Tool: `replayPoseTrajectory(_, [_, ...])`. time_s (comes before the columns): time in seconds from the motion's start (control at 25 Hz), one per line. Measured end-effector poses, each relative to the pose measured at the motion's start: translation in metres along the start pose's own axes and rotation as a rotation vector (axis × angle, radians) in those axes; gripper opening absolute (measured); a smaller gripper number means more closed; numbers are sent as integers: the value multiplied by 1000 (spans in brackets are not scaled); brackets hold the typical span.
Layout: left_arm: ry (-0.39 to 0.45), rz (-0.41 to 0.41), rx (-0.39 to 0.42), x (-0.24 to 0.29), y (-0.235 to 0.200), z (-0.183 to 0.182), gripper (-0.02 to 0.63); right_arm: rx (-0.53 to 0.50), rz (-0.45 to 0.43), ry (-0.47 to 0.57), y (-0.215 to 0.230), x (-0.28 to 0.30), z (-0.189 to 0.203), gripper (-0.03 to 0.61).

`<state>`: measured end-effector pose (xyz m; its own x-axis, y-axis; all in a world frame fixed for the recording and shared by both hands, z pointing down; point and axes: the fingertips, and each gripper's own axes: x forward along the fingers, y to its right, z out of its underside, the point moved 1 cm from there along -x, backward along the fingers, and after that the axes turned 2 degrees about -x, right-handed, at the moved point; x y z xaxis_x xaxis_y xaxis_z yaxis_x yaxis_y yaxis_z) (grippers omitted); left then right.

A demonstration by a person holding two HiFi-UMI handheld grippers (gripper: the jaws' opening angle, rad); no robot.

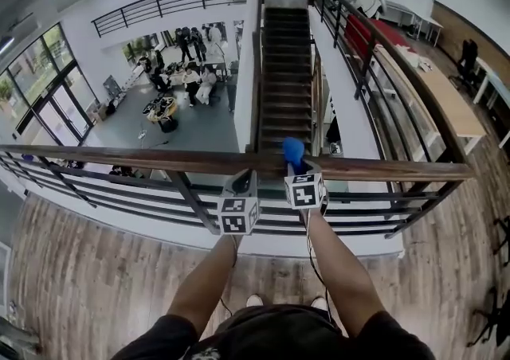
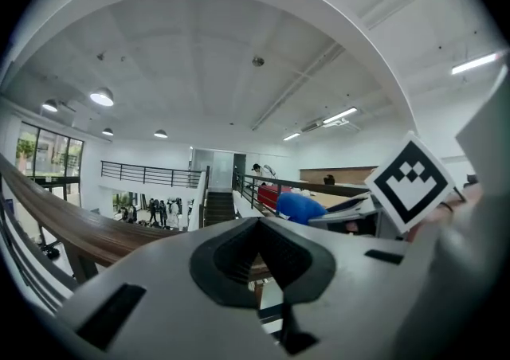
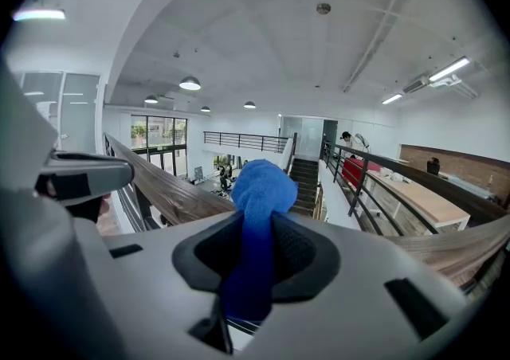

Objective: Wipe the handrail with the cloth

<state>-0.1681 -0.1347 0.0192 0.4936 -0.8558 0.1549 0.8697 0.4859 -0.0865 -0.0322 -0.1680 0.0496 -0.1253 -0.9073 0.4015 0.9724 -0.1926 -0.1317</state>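
Item 1: wooden handrail [image 1: 119, 155], running across the head view from left to right over dark metal bars.

Item 2: left gripper [image 1: 241, 178], at the rail near its middle, jaws pressed together with nothing between them.

Item 3: right gripper [image 1: 295, 167], just beside the left one, jaws clamped on the cloth.

Item 4: blue cloth [image 3: 261, 191], bunched, protruding above the jaws at the handrail's top edge; contact with the wood cannot be told.

Two tongs [image 1: 239, 183] [image 1: 296, 167], one cloth [image 1: 293, 149], one handrail [image 1: 119, 156], one staircase [image 1: 285, 72]
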Motion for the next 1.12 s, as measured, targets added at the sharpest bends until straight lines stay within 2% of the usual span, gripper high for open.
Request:
replayPoseTrajectory(0.28, [-8,76,-19,35,82,3,5,14,41,22,85,-29,28,100])
replayPoseTrajectory(0.56, [-11,116,-20,57,154,0,5,17,71,32,164,-62,53,100])
replayPoseTrajectory(0.88, [-25,171,-38,89,250,7,4,77,103,26,263,-97,87,100])
replayPoseTrajectory(1.12, [-20,286,-106,119,351,-1,5,74,148,18,350,-127,111,100])
